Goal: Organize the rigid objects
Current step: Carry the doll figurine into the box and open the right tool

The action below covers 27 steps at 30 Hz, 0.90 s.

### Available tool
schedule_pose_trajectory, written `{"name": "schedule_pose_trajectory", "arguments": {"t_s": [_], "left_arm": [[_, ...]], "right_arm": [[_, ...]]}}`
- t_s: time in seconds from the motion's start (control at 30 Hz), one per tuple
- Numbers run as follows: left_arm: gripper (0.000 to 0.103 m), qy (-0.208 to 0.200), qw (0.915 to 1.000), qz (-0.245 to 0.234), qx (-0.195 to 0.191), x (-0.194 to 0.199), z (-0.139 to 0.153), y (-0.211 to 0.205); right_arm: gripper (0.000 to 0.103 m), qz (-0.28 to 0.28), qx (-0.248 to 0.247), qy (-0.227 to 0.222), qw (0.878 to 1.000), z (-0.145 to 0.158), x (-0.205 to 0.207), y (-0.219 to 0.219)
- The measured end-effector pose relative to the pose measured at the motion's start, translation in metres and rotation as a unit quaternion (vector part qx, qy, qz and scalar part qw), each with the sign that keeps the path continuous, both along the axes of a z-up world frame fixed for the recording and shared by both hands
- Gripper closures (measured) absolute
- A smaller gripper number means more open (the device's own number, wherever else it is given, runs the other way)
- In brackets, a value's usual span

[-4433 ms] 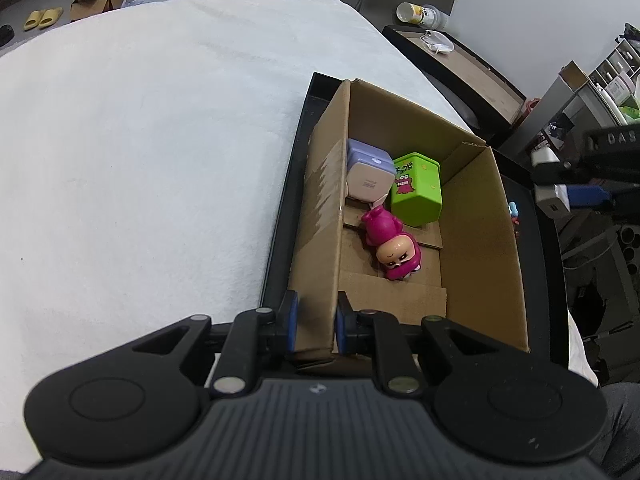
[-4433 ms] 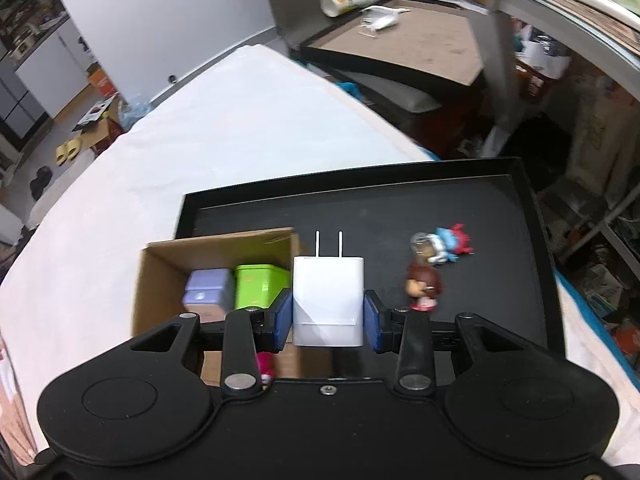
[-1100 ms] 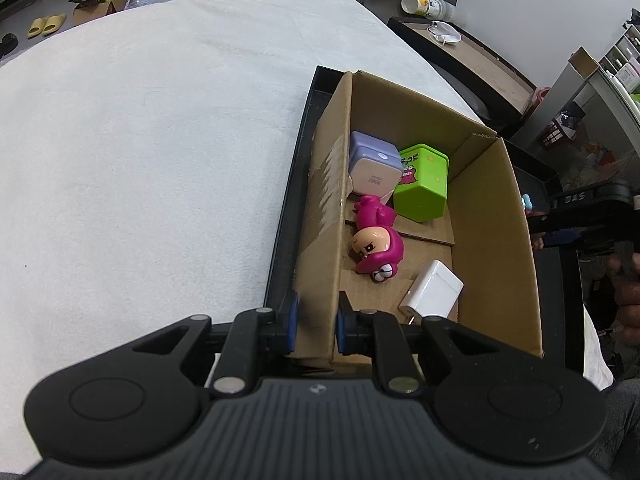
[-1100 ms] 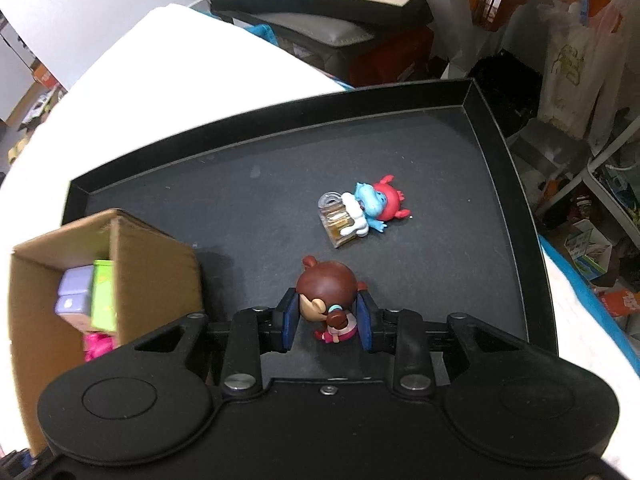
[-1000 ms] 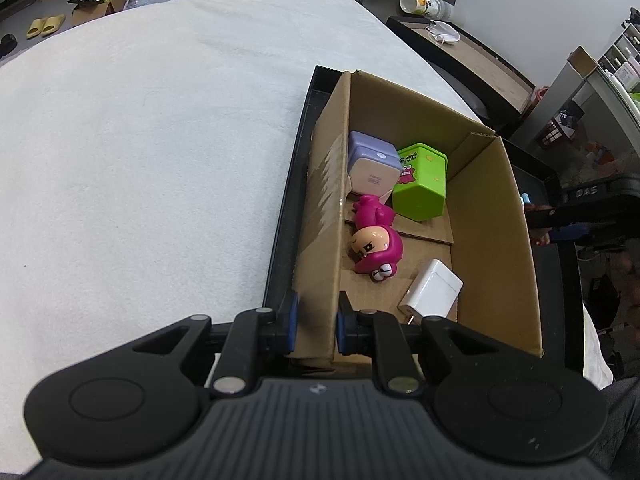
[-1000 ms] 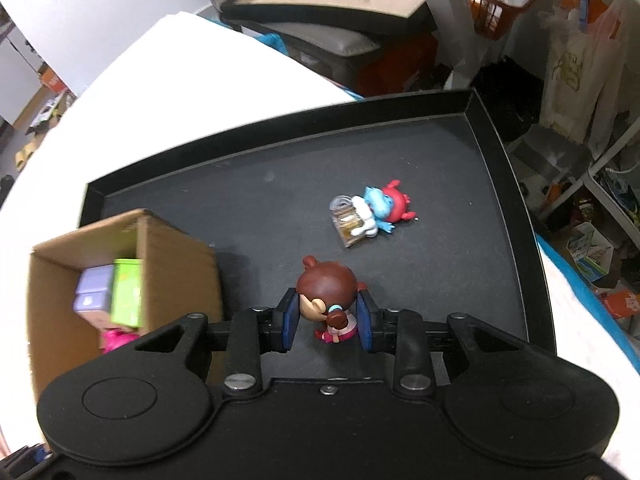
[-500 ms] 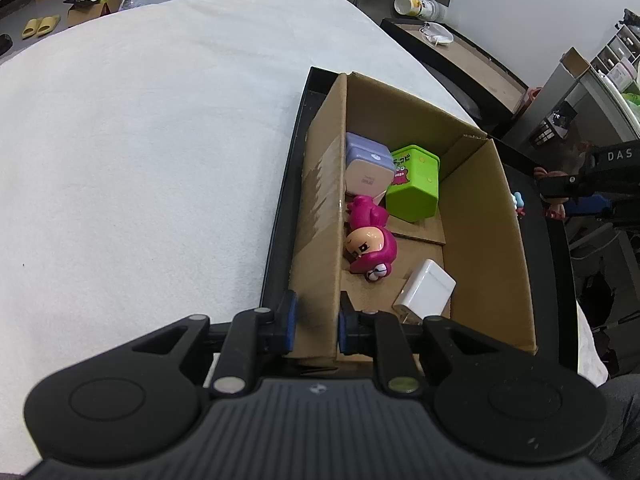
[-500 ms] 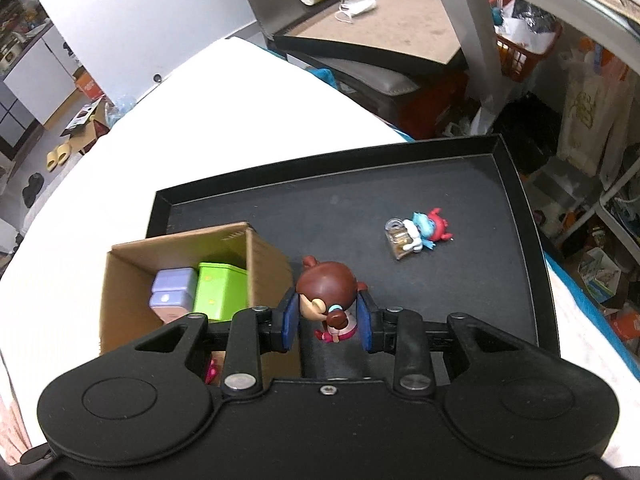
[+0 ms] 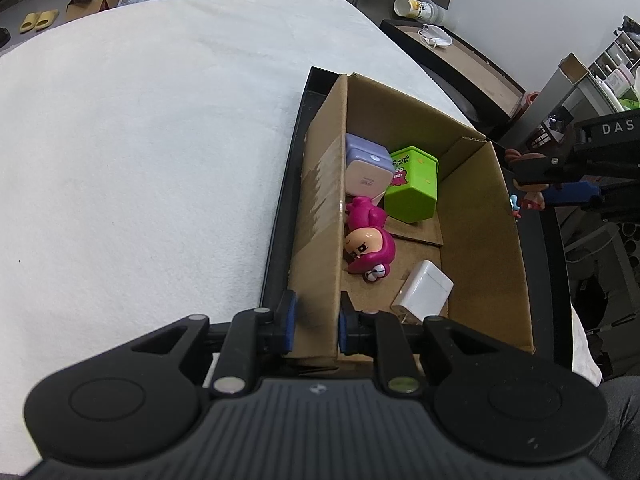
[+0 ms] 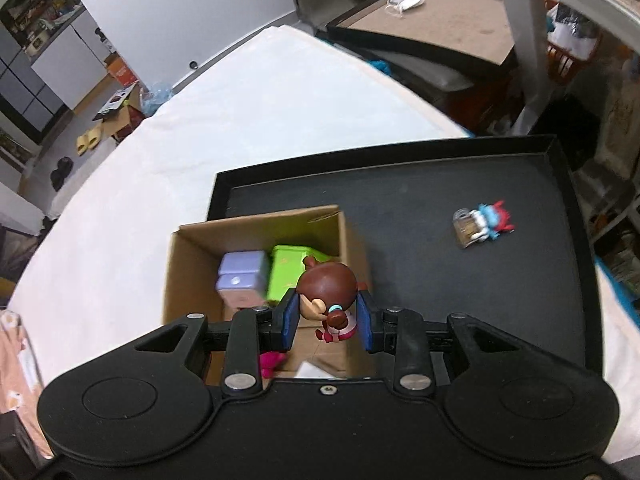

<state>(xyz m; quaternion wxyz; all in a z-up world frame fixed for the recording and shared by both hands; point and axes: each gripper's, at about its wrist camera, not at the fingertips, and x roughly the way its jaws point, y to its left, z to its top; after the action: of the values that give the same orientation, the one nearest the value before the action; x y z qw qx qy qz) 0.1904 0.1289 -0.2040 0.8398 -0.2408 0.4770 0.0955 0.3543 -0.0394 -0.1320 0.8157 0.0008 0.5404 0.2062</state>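
Gripping the near left wall of the cardboard box, the left gripper has its blue pads closed on the cardboard, one pad outside the wall and one inside. The box stands on the left part of the black tray, which rests on a table under a white cloth.

Box contents, seen from the left wrist view:
- A lavender case stands against the left wall toward the far end.
- A green container with a printed cartoon face stands just beside the lavender case, on its right.
- A magenta figurine lies on its side along the left wall, nearer than the case.
- A white charger lies on the box floor at the near end, to the right of the magenta figurine.

The right gripper is clamped on a brown-haired figurine, its blue pads pressing the figure from both sides. In the right wrist view the figurine hangs above the right wall of the box, in front of the green container. From the left wrist view the same gripper and figurine show just beyond the right wall of the box.

A blue-and-red figurine lies on its side on the bare tray floor, well apart from the box, toward the tray's right rim.
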Motion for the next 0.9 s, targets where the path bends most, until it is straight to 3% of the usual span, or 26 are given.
{"name": "schedule_pose_trajectory", "arguments": {"t_s": [0.13, 0.23, 0.33, 0.63, 0.9], "left_arm": [[0.084, 0.000, 1.0000, 0.001, 0.000, 0.000, 0.000, 0.000], [0.084, -0.001, 1.0000, 0.002, -0.001, 0.000, 0.000, 0.000], [0.083, -0.003, 1.0000, 0.000, -0.001, 0.000, 0.001, 0.000], [0.084, -0.003, 1.0000, 0.002, 0.001, -0.001, 0.001, 0.000], [0.085, 0.007, 0.9999, 0.004, 0.011, 0.002, 0.000, -0.003]], "right_arm": [[0.072, 0.013, 0.001, 0.003, 1.000, 0.000, -0.004, 0.007], [0.061, 0.018, -0.008, -0.008, 1.000, 0.003, -0.006, 0.009], [0.059, 0.014, -0.008, -0.012, 1.000, 0.004, -0.005, 0.004], [0.058, -0.031, -0.019, -0.013, 0.999, -0.002, 0.009, -0.033], [0.049, -0.068, -0.024, -0.018, 0.997, -0.005, 0.026, -0.068]]}}
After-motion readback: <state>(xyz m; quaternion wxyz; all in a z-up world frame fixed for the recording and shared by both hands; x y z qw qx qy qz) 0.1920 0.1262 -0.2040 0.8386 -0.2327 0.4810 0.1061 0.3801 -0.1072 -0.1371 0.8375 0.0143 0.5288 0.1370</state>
